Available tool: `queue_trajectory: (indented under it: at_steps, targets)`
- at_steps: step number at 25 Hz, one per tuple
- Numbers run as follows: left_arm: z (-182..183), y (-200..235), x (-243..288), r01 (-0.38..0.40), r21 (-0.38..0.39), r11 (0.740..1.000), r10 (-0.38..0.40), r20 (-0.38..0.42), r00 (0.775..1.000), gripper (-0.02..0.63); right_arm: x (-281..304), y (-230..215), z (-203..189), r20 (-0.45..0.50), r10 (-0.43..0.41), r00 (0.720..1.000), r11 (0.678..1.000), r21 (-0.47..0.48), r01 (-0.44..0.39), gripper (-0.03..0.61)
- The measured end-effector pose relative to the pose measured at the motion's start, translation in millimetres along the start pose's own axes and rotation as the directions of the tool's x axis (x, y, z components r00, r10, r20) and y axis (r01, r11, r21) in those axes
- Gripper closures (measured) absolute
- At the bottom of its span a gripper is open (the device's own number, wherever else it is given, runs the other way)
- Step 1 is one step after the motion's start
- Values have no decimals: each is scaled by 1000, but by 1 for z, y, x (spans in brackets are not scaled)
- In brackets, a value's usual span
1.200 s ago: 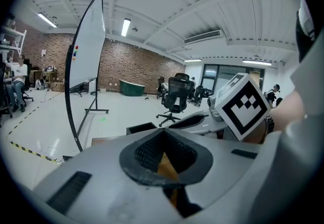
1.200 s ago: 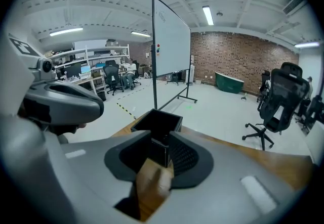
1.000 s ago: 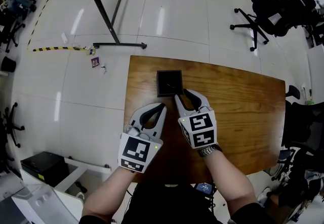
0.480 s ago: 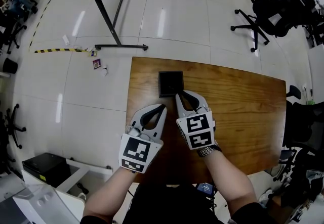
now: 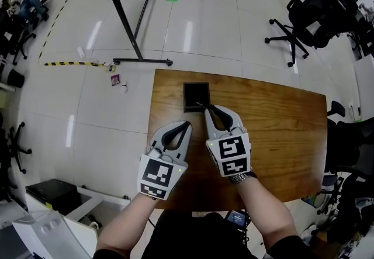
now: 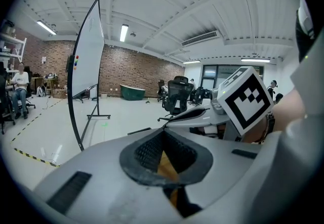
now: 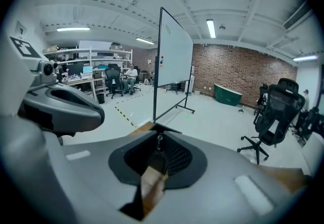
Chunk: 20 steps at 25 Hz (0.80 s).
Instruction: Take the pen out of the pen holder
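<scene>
1. Between the fingers of the right gripper: closed on the pen, a thin dark shaft with a shiny end sitting in the pad gap. The grip looks to be near 1 end only.
2. The pen slants from those tips toward the near edge of the black square pen holder. Cannot tell whether its lower end has cleared the rim.
3. Risk 1: a sideways pull instead of a lift could catch the pen on the rim and tip or drag the holder, which nothing steadies.
4. Risk 2: thin shaft, end grip. It may pivot or slip out and roll across the wooden table.
5. Left gripper: fingers together on nothing, just beside the right one and short of the holder. It could brace the holder.
</scene>
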<state>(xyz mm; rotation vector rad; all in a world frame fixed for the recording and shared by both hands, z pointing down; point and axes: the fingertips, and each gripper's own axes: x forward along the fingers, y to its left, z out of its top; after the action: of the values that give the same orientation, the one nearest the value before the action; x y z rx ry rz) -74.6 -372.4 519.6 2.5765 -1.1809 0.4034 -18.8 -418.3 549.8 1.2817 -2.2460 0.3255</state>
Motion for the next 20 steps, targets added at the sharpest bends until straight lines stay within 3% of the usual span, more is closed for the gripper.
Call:
queue_trajectory:
  at_steps: [10,20]
  targets:
    - [27,-51,-31,-19,59,998,17,39,999,611,-72,2,25,113,-7,994,1000,-28,10,542]
    - [39,-113,-68,-46,103,994,39,67,997,611,-149,14,24,180,10,984,999,-40,-3,543]
